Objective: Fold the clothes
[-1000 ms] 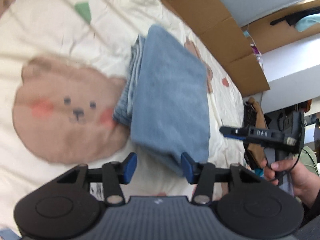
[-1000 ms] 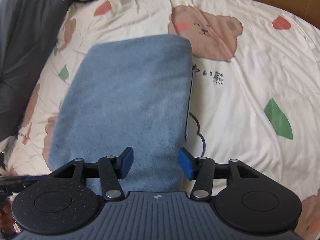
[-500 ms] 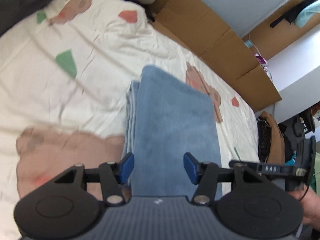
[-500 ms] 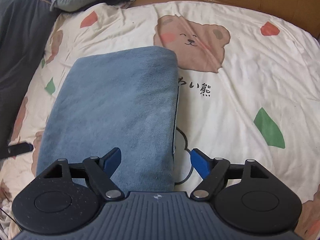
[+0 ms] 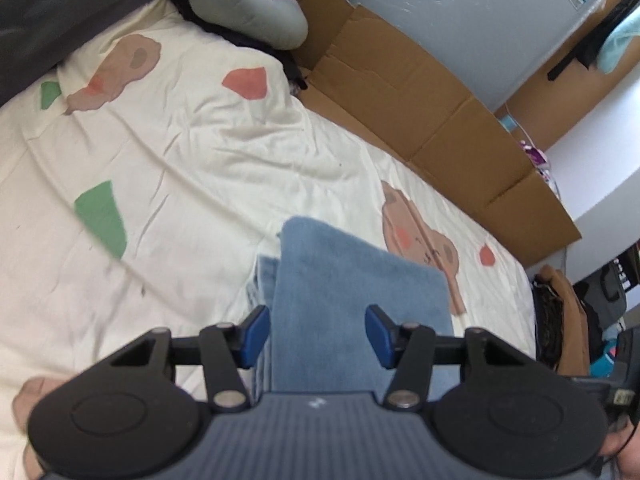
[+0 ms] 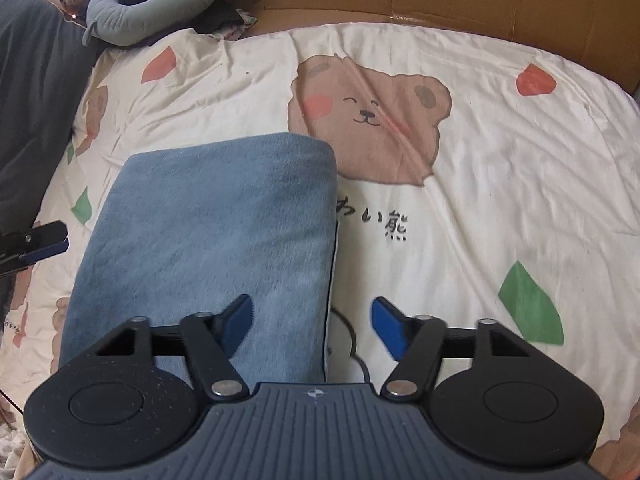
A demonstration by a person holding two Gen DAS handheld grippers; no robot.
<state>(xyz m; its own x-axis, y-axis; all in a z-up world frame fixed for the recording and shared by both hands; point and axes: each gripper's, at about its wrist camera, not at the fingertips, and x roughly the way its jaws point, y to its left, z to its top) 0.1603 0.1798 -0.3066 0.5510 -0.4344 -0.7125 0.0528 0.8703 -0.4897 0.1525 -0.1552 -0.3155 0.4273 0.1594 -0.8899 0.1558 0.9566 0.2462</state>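
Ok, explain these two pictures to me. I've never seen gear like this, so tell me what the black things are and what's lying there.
Each picture comes from a camera mounted on a hand-held gripper, looking along its two blue-tipped fingers. A person holds one in each hand. The left gripper and the right gripper are both open and hold nothing. Below them lies a folded blue garment on a cream bedsheet printed with bears. Brown cardboard lines the far side, and a grey pillow lies at the head.

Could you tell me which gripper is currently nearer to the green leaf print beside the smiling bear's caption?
Right. The right gripper hangs open just beside the green leaf print, with the folded blue garment on its other side. The left gripper sits beyond the garment, farther away.
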